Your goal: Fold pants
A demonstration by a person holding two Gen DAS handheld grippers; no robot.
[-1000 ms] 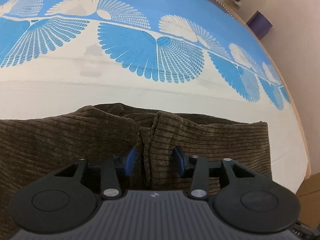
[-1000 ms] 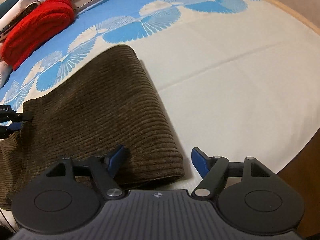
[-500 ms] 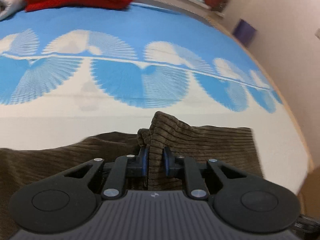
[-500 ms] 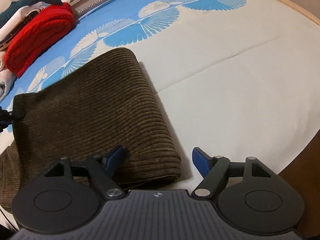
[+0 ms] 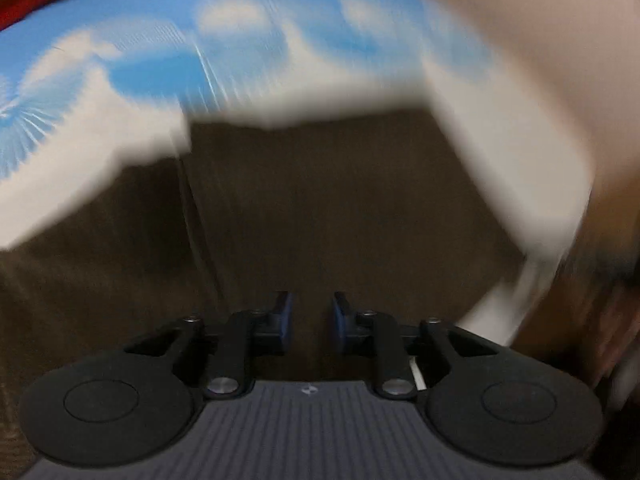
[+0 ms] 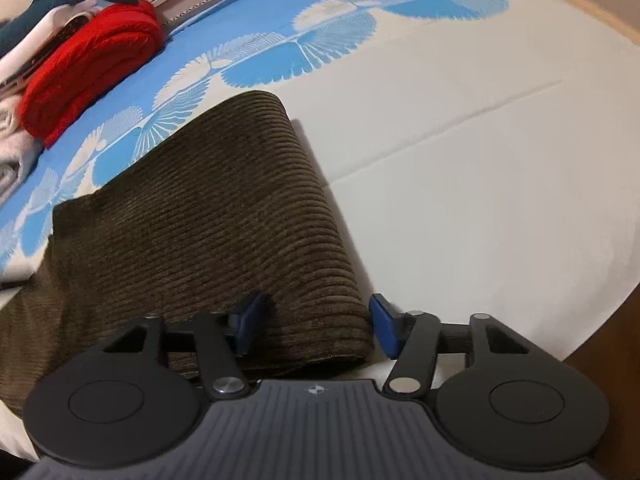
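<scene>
Brown pants (image 6: 208, 216) lie folded on your blue-and-white bedspread (image 6: 480, 160). Your R gripper (image 6: 316, 328) has just been closing, its 2 jaws straddling the near corner, maybe not pinching yet. L gripper (image 5: 311, 322) is near shut; pic's too blurred to tell if it grips cloth.

Both claws look identical: matte black linkage arms w/ silver pivot screws, two big round black discs at the base, grey ribbed housing in the middle w/ a small white logo. Left claw (image 5: 311, 322) & right claw (image 6: 316, 326) each have blue finger pads (image 6: 383, 326). No sleeves or cables visible.
</scene>
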